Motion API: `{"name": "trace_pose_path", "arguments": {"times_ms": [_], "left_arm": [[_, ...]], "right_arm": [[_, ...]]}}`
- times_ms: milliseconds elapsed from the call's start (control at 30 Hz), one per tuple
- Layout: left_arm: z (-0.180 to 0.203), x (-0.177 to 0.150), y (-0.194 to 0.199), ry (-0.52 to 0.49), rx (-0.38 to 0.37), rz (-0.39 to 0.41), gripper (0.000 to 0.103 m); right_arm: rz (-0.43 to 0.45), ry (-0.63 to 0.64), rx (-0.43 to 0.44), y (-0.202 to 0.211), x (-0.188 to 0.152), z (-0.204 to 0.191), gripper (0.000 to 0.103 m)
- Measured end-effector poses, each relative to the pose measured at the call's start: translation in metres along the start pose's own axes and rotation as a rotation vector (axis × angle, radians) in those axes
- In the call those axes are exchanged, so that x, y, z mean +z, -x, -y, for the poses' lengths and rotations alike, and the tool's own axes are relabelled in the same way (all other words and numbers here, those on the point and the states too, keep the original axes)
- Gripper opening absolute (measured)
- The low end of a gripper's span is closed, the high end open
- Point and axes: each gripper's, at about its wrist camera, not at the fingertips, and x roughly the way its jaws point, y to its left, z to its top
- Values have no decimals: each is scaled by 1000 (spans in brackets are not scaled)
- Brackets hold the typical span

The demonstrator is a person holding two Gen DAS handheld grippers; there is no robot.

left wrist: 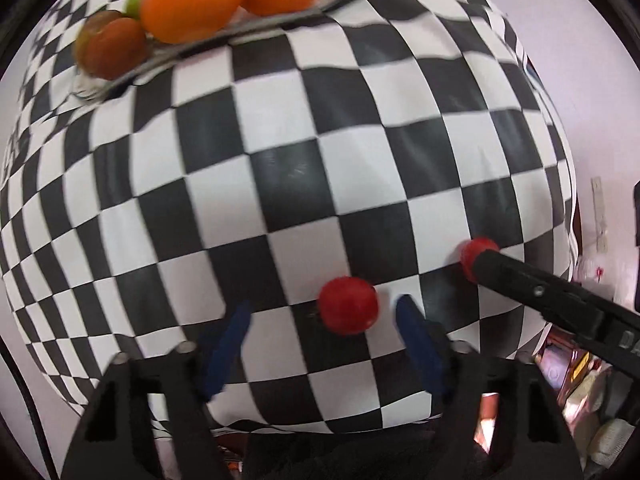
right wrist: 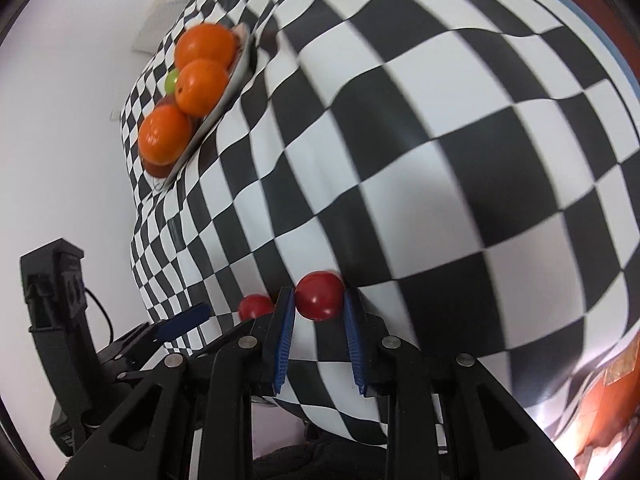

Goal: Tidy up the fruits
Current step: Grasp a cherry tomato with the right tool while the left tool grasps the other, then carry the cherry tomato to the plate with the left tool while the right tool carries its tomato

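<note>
Two small red fruits lie on the checkered cloth. In the left wrist view one red fruit (left wrist: pixel 348 310) sits just ahead of my open left gripper (left wrist: pixel 322 316), nearer its right finger. The other red fruit (left wrist: pixel 474 256) is partly hidden behind the right gripper's black finger. In the right wrist view my right gripper (right wrist: pixel 319 300) has its blue pads on both sides of that red fruit (right wrist: pixel 320 295), touching it. The first red fruit (right wrist: pixel 255 306) lies to its left. A plate (left wrist: pixel 240 26) holds oranges (left wrist: pixel 192 0), a green fruit and a reddish one.
The black and white checkered cloth (left wrist: pixel 280 168) covers the table and hangs over its edges. The plate of oranges (right wrist: pixel 200 84) stands at the far left in the right wrist view. A white wall is behind. Clutter lies beyond the table's right edge.
</note>
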Motion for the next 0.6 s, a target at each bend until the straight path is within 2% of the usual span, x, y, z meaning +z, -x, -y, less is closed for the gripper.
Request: {"name": "trace_pose_path", "arguments": {"times_ms": [33, 133, 233, 300, 500, 600], "left_arm": [[1, 2, -4, 1, -6, -14, 53], [-3, 9, -13, 25, -45, -30, 37], [-7, 6, -16, 42, -50, -19, 30], [-13, 9, -14, 54, -48, -12, 30], [-53, 13, -17, 135, -24, -5, 30], [-61, 11, -19, 162, -25, -1, 30]], "right_arm": [[4, -2, 0, 1, 0, 1, 27], [10, -3, 0, -1, -1, 2, 27], [11, 0, -6, 2, -1, 8, 27], [7, 12, -17, 5, -3, 10, 27], [33, 254, -181, 0, -7, -28, 27], [29, 309, -213, -6, -7, -36, 27]]}}
